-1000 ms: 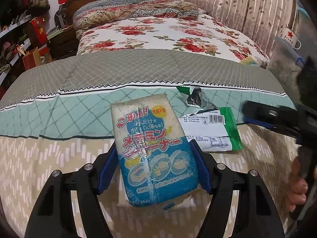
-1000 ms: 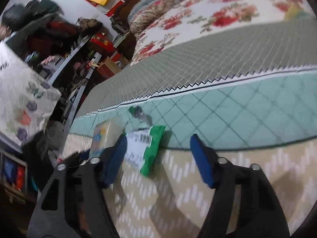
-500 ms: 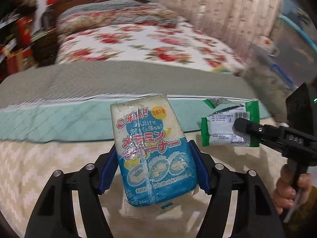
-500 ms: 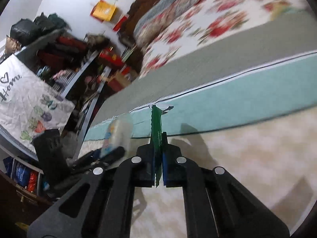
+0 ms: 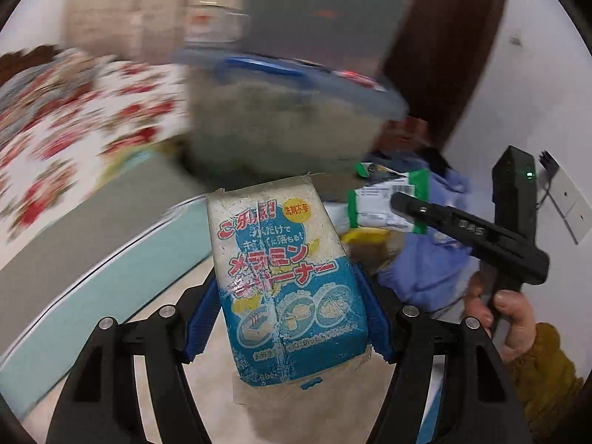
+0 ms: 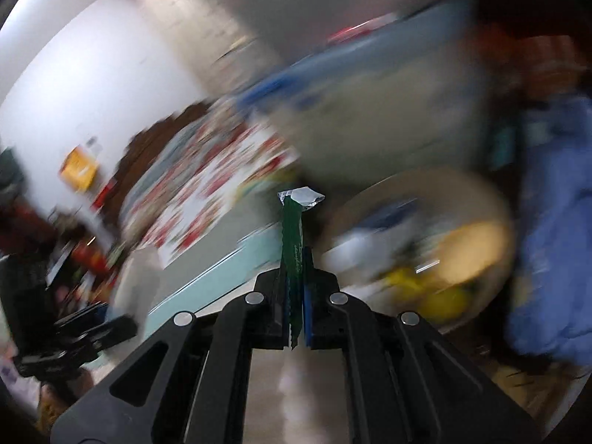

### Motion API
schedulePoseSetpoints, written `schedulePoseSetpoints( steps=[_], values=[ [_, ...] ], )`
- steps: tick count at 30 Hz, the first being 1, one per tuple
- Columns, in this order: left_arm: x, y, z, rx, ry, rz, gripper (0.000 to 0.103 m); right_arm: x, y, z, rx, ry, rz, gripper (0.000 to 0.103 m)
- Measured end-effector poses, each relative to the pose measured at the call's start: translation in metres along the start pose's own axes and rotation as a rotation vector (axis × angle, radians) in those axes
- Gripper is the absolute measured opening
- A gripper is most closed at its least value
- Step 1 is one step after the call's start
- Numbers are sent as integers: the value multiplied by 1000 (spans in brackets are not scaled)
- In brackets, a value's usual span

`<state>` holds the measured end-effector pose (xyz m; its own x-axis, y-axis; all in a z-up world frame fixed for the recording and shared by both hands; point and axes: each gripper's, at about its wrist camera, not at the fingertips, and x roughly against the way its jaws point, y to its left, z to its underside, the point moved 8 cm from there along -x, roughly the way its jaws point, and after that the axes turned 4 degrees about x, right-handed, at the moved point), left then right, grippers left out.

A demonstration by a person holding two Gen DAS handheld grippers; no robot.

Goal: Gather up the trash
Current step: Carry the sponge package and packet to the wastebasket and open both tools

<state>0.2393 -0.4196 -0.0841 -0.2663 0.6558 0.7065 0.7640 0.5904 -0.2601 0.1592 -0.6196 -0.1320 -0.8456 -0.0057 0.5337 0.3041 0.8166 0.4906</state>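
In the left wrist view the left gripper [image 5: 286,316] has its blue-padded jaws spread about halfway and pressed against both sides of a worn blue-and-white plastic sponge packet with red Japanese lettering [image 5: 281,281], which stands up between them, lifted off the bed. To its right this view also shows what its own camera cannot: the right gripper [image 5: 397,199] seen from the side, held by a hand [image 5: 499,314] in a mustard-yellow sleeve [image 5: 544,377], with a flat green-and-white snack wrapper bearing a barcode [image 5: 384,203] pinched at its tip. The right wrist view shows that same wrapper [image 6: 294,259] only edge-on, as a thin green strip with a silver torn end, clamped between jaws closed almost fully together; the printed face is hidden here. It adds a round, pale, heavily blurred container holding yellow and white items [image 6: 421,259] ahead of the wrapper, and a blue cloth [image 6: 551,229] at right. Both views catch the floral bedspread [image 5: 74,111] and the teal quilt edge [image 5: 111,270], blurred.
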Motion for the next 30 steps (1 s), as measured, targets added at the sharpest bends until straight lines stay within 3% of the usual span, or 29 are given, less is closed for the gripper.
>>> schedulePoseSetpoints(
  steps=[3,6,12,14,15,19,30],
  values=[
    [-51,-43,-29,-22,53,62,65,-4,-49,-16,-8,8,82,7],
    [-99,-73,-53,-6,105,126,65,-18,-77,-12,5,52,110,7],
    [-184,-91,-72,96,220,211,69,-43,-99,4,108,111,125,9],
    [-201,-89,-70,122,244,199,76,-50,-100,11,137,139,113,10],
    [-210,-87,-68,137,259,184,86,-54,-99,13,148,147,108,10],
    [-216,-74,-62,174,271,174,91,-60,-94,20,182,158,90,10],
    [-159,-59,-62,196,201,207,91,-64,-85,23,169,192,85,13]
  ],
)
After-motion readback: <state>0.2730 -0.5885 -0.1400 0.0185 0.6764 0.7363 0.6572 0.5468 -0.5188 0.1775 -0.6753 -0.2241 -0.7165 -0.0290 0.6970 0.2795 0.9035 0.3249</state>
